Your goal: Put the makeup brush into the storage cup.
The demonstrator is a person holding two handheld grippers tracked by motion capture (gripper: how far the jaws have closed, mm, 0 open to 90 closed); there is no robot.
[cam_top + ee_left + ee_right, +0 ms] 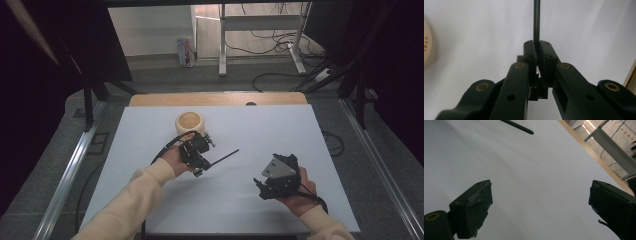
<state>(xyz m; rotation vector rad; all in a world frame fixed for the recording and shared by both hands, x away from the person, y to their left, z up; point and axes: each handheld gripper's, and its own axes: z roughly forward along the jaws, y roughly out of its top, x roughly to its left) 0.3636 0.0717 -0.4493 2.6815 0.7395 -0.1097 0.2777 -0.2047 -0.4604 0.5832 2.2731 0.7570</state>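
My left gripper [207,161] [537,46] is shut on a thin black rod [225,155] [536,20], which runs straight out from its pads over the white table sheet [260,130]. The rod's tip [517,126] appears at the top of the right gripper view. My right gripper [281,162] [540,195] hovers low over the sheet at the front right, jaws wide apart with nothing between them. A round wooden bowl [190,122] [426,50] stands just behind the left gripper.
The white sheet lies on a wooden table whose far edge [220,98] [594,155] shows bare wood. Metal rails [70,170] run along both sides. Beyond the table are a desk frame [222,40] and cables [280,75] on the floor.
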